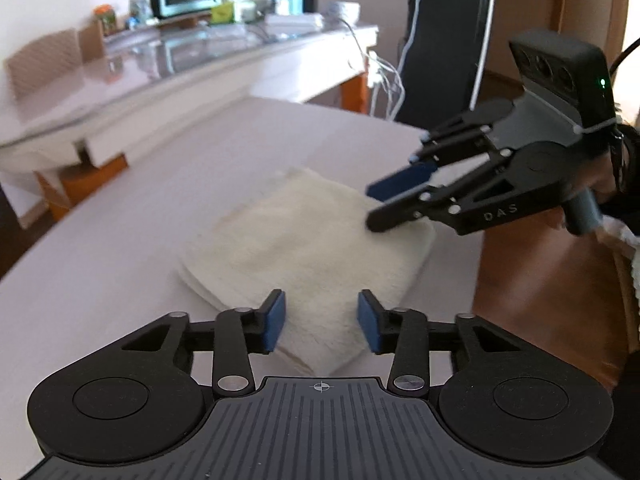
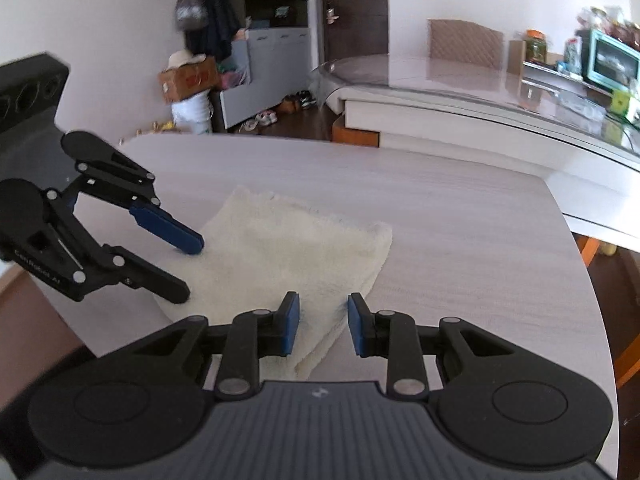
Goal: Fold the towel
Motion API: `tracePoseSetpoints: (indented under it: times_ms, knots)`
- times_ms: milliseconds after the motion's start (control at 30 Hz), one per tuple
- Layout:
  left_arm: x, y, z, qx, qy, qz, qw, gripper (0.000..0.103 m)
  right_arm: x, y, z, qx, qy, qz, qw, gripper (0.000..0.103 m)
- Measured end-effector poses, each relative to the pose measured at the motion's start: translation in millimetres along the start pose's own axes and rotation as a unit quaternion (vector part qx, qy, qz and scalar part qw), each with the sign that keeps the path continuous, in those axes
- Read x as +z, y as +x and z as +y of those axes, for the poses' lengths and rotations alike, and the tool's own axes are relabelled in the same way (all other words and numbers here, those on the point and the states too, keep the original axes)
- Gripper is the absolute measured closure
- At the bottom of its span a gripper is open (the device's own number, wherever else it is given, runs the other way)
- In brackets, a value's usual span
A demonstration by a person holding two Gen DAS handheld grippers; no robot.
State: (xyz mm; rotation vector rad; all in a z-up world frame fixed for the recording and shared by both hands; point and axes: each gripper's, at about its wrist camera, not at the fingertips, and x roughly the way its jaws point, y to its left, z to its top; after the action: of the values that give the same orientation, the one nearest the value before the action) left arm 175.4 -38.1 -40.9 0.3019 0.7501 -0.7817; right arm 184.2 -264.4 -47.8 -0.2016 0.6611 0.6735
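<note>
A pale wood-grain table point(image 2: 440, 216) is carrying a cream towel point(image 1: 304, 240), which is lying folded into a thick layered rectangle near the table's edge. The left gripper point(image 1: 321, 318) is hovering over one end of the towel with its jaws standing apart and nothing pinched between the blue pads, while the right gripper point(image 2: 323, 322) is hanging over the opposite end, jaws likewise parted and empty

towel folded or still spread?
Folded. The towel lies as a compact stack on the table; layered edges show at its near corner.
</note>
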Motion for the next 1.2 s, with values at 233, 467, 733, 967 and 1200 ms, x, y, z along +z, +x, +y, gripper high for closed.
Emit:
tracePoseSetpoints:
  times_ms: [233,467,733,967,1200]
  knots:
    - [-14.2,-14.9,-1.4,0.015,-0.011,0.003,0.9998,0.061,-0.5,9.2,22.7,0.016,-0.022,-0.009,1.0,0.074]
    - [-44.2,-48.0,3.0,0.057,-0.045,0.014,0.9972,0.06,7.4,22.4,57.2,0.057,-0.042,-0.016,0.997,0.074]
    - [-57.9,-67.5,15.5,0.082,-0.081,0.003,0.9933,0.054,22.3,33.7,75.0,0.07,-0.064,-0.01,0.995,0.073]
    - [-53.4,-82.3,44.3,0.11,-0.112,-0.038,0.9868,0.041,23.0,9.7,74.9,0.059,-0.034,-0.03,0.997,0.07]
    - [-46.8,-59.3,86.6,0.108,-0.154,-0.038,0.9815,0.065,21.6,6.4,80.2,0.058,-0.028,-0.026,0.998,0.069]
